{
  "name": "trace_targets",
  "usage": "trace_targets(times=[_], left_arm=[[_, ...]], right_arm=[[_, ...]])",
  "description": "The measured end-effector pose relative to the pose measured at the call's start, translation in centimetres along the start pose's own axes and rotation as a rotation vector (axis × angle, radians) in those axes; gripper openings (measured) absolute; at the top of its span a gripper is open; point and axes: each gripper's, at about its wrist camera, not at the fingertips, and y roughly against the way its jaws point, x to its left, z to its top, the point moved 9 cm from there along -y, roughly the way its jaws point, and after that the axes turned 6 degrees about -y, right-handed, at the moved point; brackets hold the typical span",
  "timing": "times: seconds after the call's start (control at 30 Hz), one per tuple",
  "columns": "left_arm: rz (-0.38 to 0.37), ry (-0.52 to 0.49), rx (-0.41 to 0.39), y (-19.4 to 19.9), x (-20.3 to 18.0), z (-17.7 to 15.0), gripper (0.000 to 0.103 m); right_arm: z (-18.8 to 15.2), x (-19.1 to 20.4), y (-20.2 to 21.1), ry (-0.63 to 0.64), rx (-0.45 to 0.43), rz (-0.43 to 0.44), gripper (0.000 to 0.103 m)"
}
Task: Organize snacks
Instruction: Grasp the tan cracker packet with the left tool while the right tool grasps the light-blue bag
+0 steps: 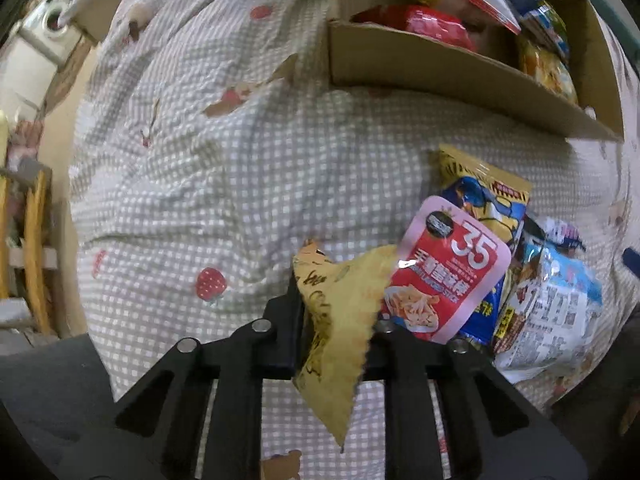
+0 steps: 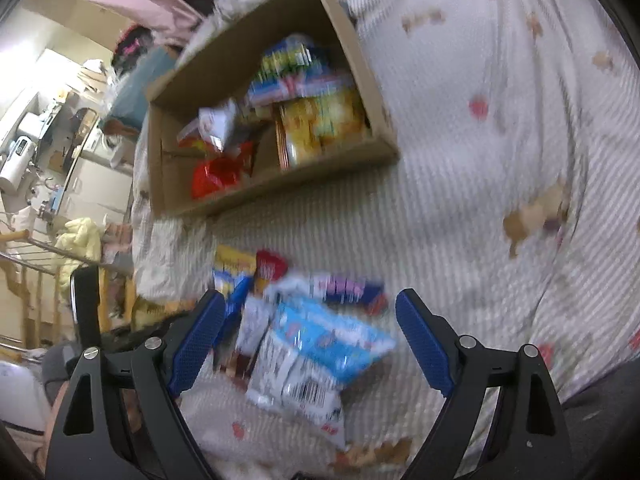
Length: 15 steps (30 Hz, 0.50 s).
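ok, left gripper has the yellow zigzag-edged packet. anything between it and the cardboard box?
Nothing visible. The left gripper is shut on the yellow zigzag-edged snack packet; only bare checked bedsheet lies up to the open cardboard box. Its near wall must be cleared.

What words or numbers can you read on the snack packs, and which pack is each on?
"35": on the pink and red pouch.
Chinese lettering under it on the same pouch: too blurred to read.
Yellow pack in the left gripper: dark script, unreadable.
Blue and white pack: fine print, too small.
Blue and yellow pack: unreadable.
Packs in the box, right wrist view: blurred.
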Motion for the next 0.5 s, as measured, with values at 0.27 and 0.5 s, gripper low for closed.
trace_targets(times=[0.27, 0.5], left_arm=[[-0.031, 0.007, -0.072, 2.7, -0.2, 0.6, 0.011], [-0.05, 0.024, -0.125, 4.8, 0.0, 1.2, 0.011]], right_arm=[[-5.2, -1.2, -4.4, -0.065, 0.252, -0.049, 0.089], [-7.1, -0.3, -7.0, -0.003, 0.318, -0.081, 0.048]])
